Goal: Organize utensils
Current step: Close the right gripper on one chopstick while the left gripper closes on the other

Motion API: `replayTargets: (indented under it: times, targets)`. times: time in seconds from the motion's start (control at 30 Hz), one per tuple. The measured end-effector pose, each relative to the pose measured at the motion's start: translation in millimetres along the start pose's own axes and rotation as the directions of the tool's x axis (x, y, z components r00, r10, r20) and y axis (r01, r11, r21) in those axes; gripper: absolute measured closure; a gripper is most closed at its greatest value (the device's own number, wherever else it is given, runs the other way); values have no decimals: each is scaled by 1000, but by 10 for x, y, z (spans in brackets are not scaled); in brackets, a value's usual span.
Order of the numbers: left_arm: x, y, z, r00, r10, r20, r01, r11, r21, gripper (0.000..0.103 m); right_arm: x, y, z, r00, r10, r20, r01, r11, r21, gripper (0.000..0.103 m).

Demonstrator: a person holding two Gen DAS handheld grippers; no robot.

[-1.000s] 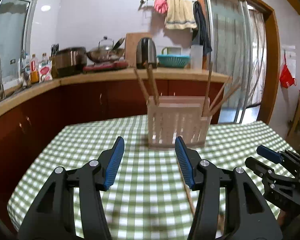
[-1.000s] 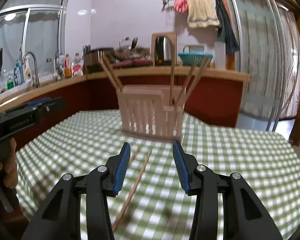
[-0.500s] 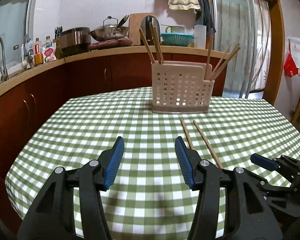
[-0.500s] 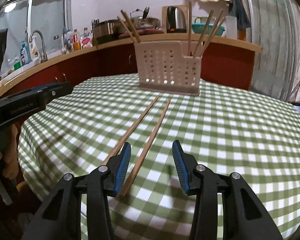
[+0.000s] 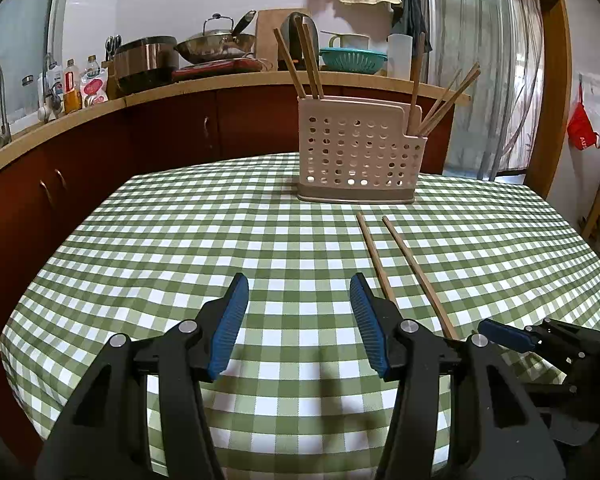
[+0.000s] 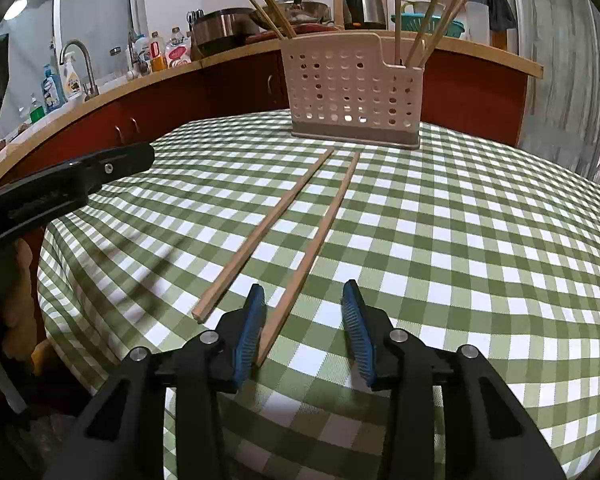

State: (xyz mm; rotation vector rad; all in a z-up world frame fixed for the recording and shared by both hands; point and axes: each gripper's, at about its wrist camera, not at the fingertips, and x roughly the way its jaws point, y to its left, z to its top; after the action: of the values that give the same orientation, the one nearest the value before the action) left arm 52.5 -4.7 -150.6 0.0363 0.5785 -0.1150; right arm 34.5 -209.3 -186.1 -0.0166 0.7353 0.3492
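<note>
Green checked tablecloth (image 6: 460,240) holds two loose chopsticks (image 6: 316,240) before the holey utensil holder (image 6: 352,92). My right gripper (image 6: 303,300) and left gripper (image 5: 296,292) gape wide, holding nothing, with one chopstick's end between my right jaws.

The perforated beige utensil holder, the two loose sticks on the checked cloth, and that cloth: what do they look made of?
The perforated beige utensil holder looks like moulded plastic: matte, uniform colour, regular round holes. The two loose chopsticks look like bare wood or bamboo: tan, matte, square-cut ends. The green-and-white checked tablecloth looks like woven fabric, draping over the table edge, though coated cloth is possible.
</note>
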Motion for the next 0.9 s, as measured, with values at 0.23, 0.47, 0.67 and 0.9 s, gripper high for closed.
replayTargets:
  times: [0.23, 0.47, 0.67, 0.9]
  targets:
    - [38, -86, -47, 999, -25, -22, 25, 1000, 0, 52, 20, -55, -6, 1000, -16, -17, 16, 1000, 9, 75]
    - [84, -277, -145, 996, -75, -55, 76, 997, 17, 51, -11, -206, -18, 999, -52, -11, 52, 998, 37, 92]
    - [165, -444, -229, 987, -128, -100, 130, 991, 15, 52, -67, -384, -39, 996, -89, 2, 88, 993, 76, 93]
    - [307, -661, -326, 976, -164, -144, 170, 985, 25, 51, -117, -511, -74, 995, -100, 9, 98, 990, 103, 93]
